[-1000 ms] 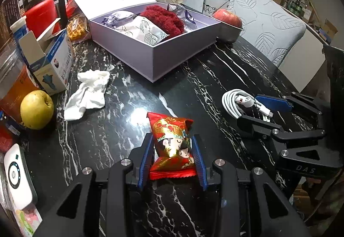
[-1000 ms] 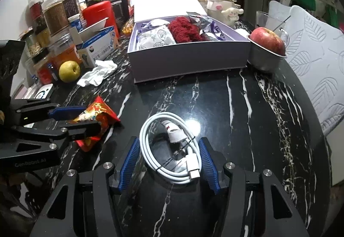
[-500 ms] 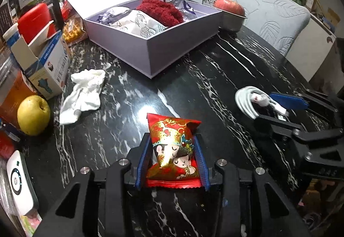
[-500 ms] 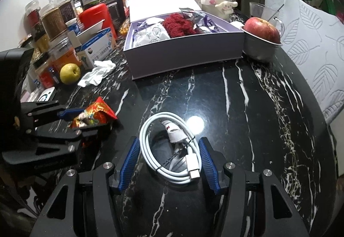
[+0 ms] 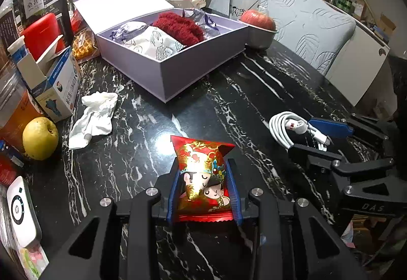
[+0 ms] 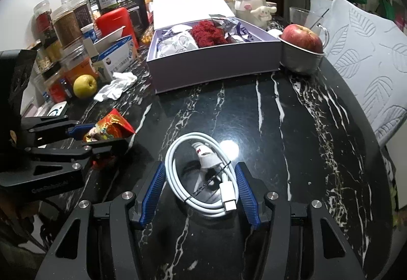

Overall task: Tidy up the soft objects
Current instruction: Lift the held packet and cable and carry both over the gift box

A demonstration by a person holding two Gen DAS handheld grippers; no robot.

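Observation:
My left gripper [image 5: 203, 191] is shut on a red and gold snack packet [image 5: 203, 178], held above the black marble table; it also shows in the right wrist view [image 6: 106, 128]. My right gripper [image 6: 201, 187] is shut on a coiled white charging cable [image 6: 203, 178], also seen in the left wrist view [image 5: 292, 127]. An open lilac box [image 5: 178, 71] stands further back, holding a dark red knit piece [image 5: 178, 27], a patterned white pouch [image 5: 152, 43] and foil wrappers. A crumpled white cloth [image 5: 94, 117] lies on the table left of the box.
A yellow apple [image 5: 39, 137], a blue-white carton [image 5: 54, 87], a red container [image 5: 42, 33] and jars [image 6: 66, 26] crowd the left. A red apple in a metal bowl [image 6: 301, 61] stands right of the box. A pale padded chair [image 6: 366, 61] lies beyond the table's right edge.
Both grippers have lifted and drawn back a little with their loads; the packet has risen off the table. The box and cloth have not moved.

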